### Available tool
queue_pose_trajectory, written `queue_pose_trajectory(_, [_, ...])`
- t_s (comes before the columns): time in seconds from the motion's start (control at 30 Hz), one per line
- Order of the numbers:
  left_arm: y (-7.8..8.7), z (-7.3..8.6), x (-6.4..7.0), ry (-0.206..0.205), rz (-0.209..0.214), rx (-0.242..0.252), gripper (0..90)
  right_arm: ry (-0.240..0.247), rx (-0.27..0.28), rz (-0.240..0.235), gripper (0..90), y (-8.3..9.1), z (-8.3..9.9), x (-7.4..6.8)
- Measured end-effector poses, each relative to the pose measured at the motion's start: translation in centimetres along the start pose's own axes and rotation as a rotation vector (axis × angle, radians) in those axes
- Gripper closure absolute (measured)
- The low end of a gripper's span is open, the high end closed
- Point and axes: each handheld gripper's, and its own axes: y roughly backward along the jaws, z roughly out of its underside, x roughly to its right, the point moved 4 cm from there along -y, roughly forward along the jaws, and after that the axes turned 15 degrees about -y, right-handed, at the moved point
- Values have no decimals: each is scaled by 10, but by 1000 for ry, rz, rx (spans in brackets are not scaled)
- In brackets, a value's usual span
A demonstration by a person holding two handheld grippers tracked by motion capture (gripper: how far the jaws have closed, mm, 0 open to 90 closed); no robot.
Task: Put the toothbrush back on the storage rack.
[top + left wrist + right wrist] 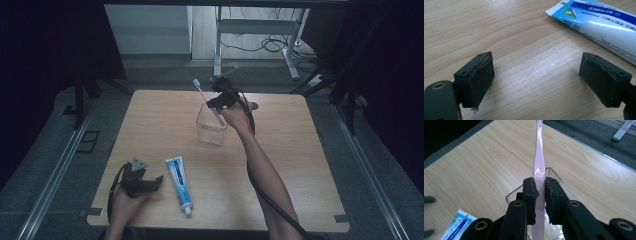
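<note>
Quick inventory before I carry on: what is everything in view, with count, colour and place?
toothbrush: 1, pink handle with white head, held tilted over the cup, lower end inside it
cup: 1, clear, middle of the table
toothpaste tube: 1, white and blue, lying flat near the front edge
table: 1, light wood
desk frame: 1, white, on the floor beyond the table
left tongs: 1, black, open, low over the table beside the tube
right tongs: 1, black, shut on the toothbrush handle

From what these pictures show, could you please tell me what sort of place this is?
Probably a lab or recording workspace rather than a bathroom: the light wooden table stands between black curtains on grey carpet, with loose black cables and a metal desk frame behind it.
</note>
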Motion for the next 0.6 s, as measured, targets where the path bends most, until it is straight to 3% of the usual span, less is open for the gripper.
queue_pose_trajectory(0.3, [0,0,0,0,1,0,129,-6,11,-10,788,-20,-2,0])
queue_pose_trajectory(0.6, [0,0,0,-2,3,-3,129,-31,42,-7,787,-39,5,15])
